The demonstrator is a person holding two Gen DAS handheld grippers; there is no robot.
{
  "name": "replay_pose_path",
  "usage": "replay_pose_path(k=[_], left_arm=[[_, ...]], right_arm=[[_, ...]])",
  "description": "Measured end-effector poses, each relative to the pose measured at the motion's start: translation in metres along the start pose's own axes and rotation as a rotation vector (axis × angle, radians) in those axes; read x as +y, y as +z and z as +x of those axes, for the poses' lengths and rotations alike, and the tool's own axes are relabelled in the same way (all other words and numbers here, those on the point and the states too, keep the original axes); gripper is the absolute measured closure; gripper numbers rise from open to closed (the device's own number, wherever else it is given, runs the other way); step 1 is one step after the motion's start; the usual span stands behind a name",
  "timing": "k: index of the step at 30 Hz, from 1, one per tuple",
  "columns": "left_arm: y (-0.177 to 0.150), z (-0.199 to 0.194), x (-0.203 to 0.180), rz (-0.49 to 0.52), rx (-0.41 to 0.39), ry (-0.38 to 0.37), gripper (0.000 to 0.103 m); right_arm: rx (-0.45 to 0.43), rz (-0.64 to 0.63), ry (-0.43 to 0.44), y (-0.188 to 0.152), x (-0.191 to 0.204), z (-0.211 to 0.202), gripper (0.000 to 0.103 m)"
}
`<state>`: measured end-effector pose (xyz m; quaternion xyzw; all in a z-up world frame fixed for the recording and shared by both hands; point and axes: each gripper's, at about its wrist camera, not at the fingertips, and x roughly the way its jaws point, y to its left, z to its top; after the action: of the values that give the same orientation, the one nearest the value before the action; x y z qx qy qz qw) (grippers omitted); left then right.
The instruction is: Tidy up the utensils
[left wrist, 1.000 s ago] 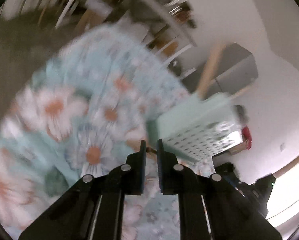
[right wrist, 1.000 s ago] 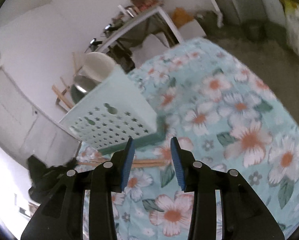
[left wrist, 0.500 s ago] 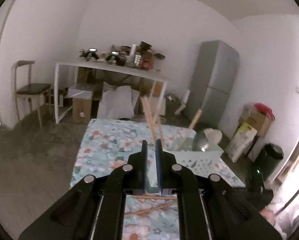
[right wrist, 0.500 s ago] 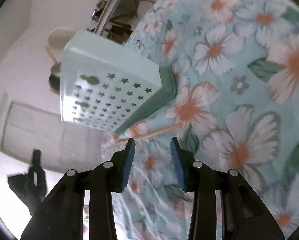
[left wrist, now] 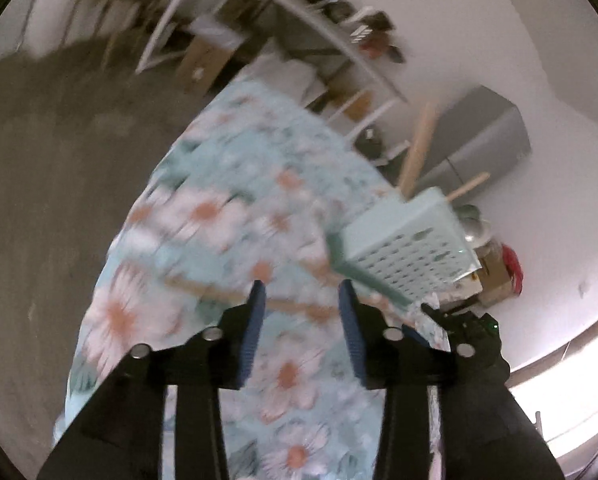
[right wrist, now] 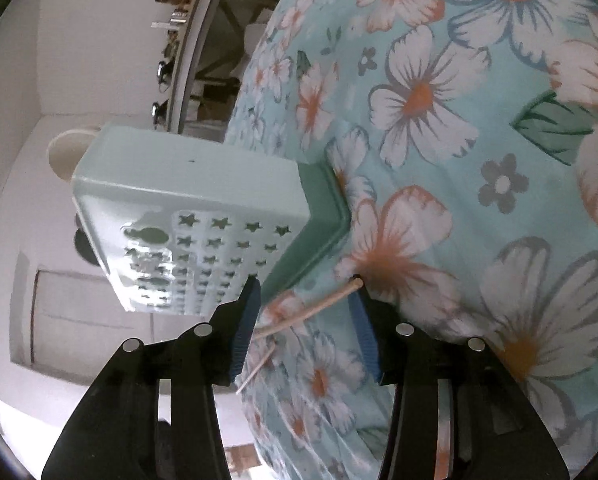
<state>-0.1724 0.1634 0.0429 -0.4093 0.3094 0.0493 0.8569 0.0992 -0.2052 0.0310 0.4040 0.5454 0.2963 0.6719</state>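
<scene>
A mint utensil holder (left wrist: 411, 248) with star cut-outs stands on a green tray (right wrist: 319, 236), and wooden handles (left wrist: 419, 144) stick out of its top. Loose wooden chopsticks (left wrist: 283, 304) lie on the floral tablecloth in front of it. My left gripper (left wrist: 301, 308) hovers over them in a blurred view, its jaws opening and nothing pinched. My right gripper (right wrist: 305, 300) is low over the cloth beside the holder (right wrist: 191, 208), jaws opening. One chopstick (right wrist: 315, 308) lies across the gap without the pads pressing it. A second chopstick (right wrist: 259, 368) lies just below.
The floral cloth (right wrist: 419, 96) covers the table, and its left edge (left wrist: 111, 240) drops to a bare concrete floor. A white bowl (right wrist: 67, 148) sits behind the holder. A grey fridge (left wrist: 487, 140) and a cluttered white table (left wrist: 319, 28) stand against the far wall.
My left jaws, shut before, have parted, and that view swung from the room down onto the cloth. My right gripper sank and rolled, so a chopstick now lies between its fingers.
</scene>
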Motion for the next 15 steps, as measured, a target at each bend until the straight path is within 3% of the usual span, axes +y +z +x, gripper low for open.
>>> replay_pose_path(k=[5, 10, 15], left_arm=[[-0.012, 0.003, 0.024, -0.092, 0.020, -0.004, 0.058], [-0.011, 0.003, 0.039, -0.167, 0.020, -0.024, 0.057], [-0.012, 0.006, 0.057, -0.268, 0.025, -0.058, 0.056]], right_arm=[[-0.065, -0.016, -0.063, 0.001, 0.012, 0.011, 0.060], [-0.096, -0.009, -0.072, 0.002, 0.005, 0.020, 0.091], [-0.149, -0.047, -0.030, -0.001, 0.003, 0.001, 0.093]])
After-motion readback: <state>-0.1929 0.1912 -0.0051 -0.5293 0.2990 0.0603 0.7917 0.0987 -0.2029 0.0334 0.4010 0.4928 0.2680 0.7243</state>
